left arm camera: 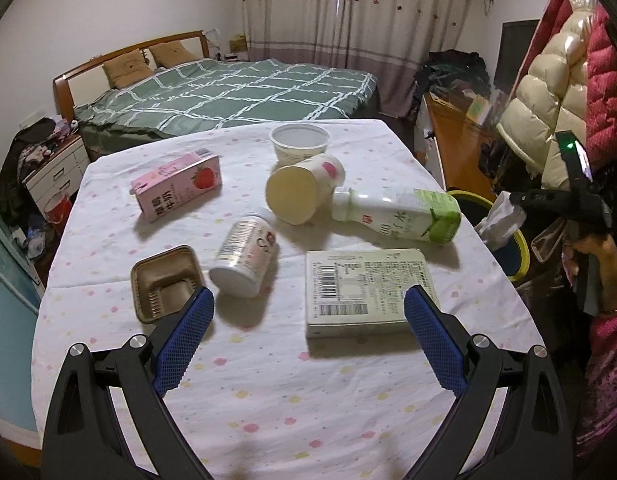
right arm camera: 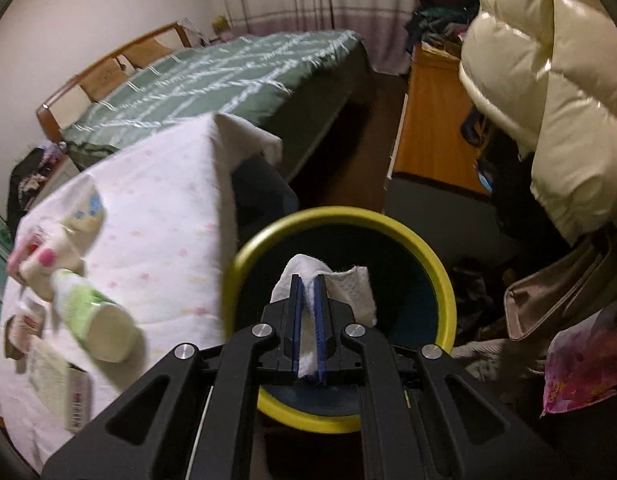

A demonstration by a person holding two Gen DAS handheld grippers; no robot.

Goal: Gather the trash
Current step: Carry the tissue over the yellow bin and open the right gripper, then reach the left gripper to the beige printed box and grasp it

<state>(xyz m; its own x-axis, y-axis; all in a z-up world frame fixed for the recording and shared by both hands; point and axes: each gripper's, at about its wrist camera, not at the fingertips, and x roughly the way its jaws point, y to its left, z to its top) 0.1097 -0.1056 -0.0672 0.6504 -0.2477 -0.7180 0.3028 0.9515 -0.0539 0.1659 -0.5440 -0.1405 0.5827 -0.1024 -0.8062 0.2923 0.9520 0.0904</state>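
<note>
Above the round yellow-rimmed dark bin (right arm camera: 444,276) beside the table: right gripper (right arm camera: 308,280), blue pads pressed together on a crumpled white paper tissue (right arm camera: 348,284), tissue bulging out past the fingertips and hanging over the bin's mouth. In the left wrist view, same tissue (left arm camera: 504,216) seen at the right edge, over the bin (left arm camera: 522,248), gripped by the black tool in a person's hand (left arm camera: 596,252).

Over the near part of the table draped in a white cloth with pastel dots (left arm camera: 268,380): left gripper (left arm camera: 308,300), blue-padded fingers (left arm camera: 184,340) spread wide, nothing between them.

On the cloth, well apart from the bin: flat white printed carton with barcodes (left arm camera: 368,292) just ahead of the right finger; brown moulded plastic tray (left arm camera: 166,280) by the left finger; small white bottle lying on its side (left arm camera: 246,258); pink strawberry milk carton (left arm camera: 178,186); tipped cream paper cup (left arm camera: 302,190) touching a white-and-green plastic bottle lying down (left arm camera: 400,216); upright white tub (left arm camera: 299,142) behind. Beyond, green checked bed (left arm camera: 228,96).
</note>
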